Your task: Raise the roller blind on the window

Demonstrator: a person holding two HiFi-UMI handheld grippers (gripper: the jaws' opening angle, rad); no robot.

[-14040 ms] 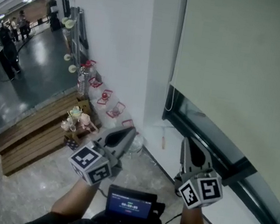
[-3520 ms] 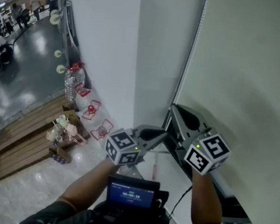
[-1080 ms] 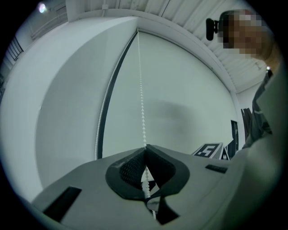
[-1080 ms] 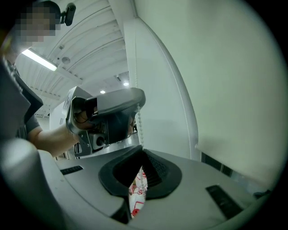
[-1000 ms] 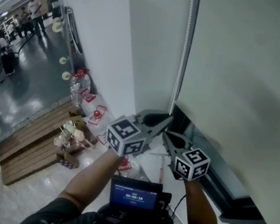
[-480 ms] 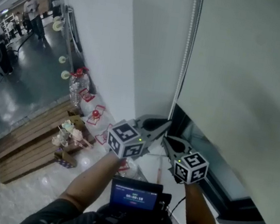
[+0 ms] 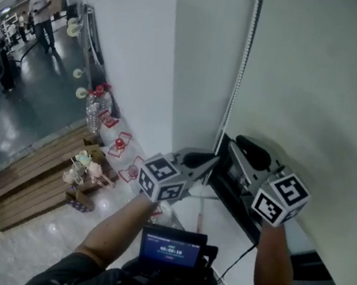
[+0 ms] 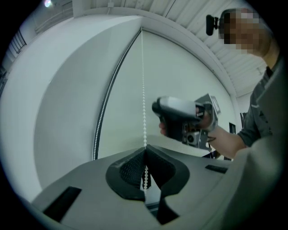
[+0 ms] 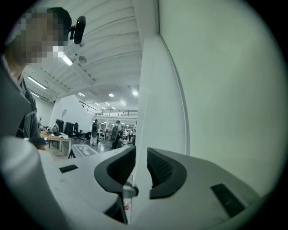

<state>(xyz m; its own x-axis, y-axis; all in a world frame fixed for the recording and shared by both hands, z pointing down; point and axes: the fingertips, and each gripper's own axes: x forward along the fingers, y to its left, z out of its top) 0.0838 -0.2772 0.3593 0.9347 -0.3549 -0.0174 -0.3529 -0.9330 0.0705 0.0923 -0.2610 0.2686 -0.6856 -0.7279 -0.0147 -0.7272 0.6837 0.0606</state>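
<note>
**Window side.** The roller blind fills the right of the scene and hangs in front of the window. The window frame shows below the blind's lower edge. The bead chain hangs just beside the blind's left edge, between the blind and the wall on its left.

**Grippers.** The left gripper sits low on the chain, with the chain between its jaws. The right gripper stands just right of it, before the blind's lower left corner. Its jaws have just been opening and nothing is between them.

**Floor, left.**
- A wooden platform lies by the wall's foot.
- A water bottle stands beyond the platform.
- People stand at far left.

**Near.** A screen sits between the forearms.
</note>
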